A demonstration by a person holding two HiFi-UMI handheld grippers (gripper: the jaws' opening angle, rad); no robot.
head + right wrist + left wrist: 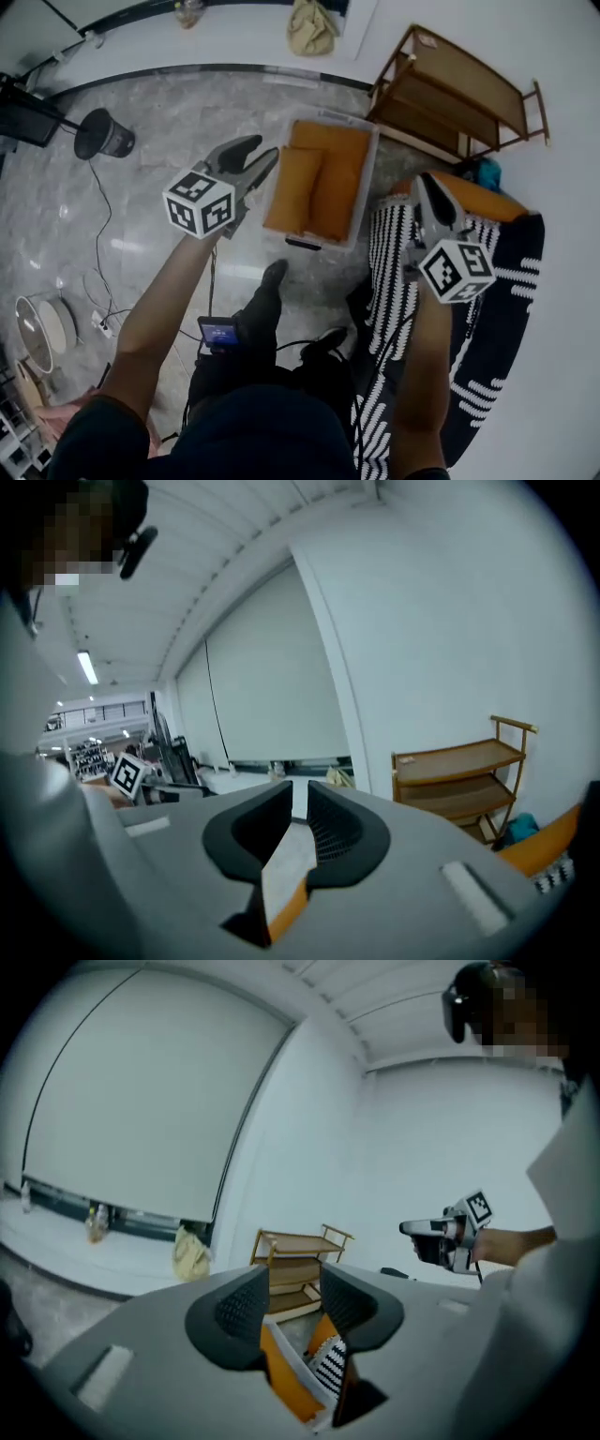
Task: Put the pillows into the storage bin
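Head view, our left gripper (pixel 255 157) just left of the storage bin (pixel 367 183), jaws partly apart and empty, two orange pillows (pixel 314 183) inside the bin, our right gripper (pixel 427 187) almost closed on nothing, third pillow (pixel 487 197) just right of it

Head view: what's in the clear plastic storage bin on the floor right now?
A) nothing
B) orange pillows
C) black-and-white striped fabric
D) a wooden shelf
B: two orange pillows lie side by side inside the clear plastic storage bin; the black-and-white striped fabric lies outside it.
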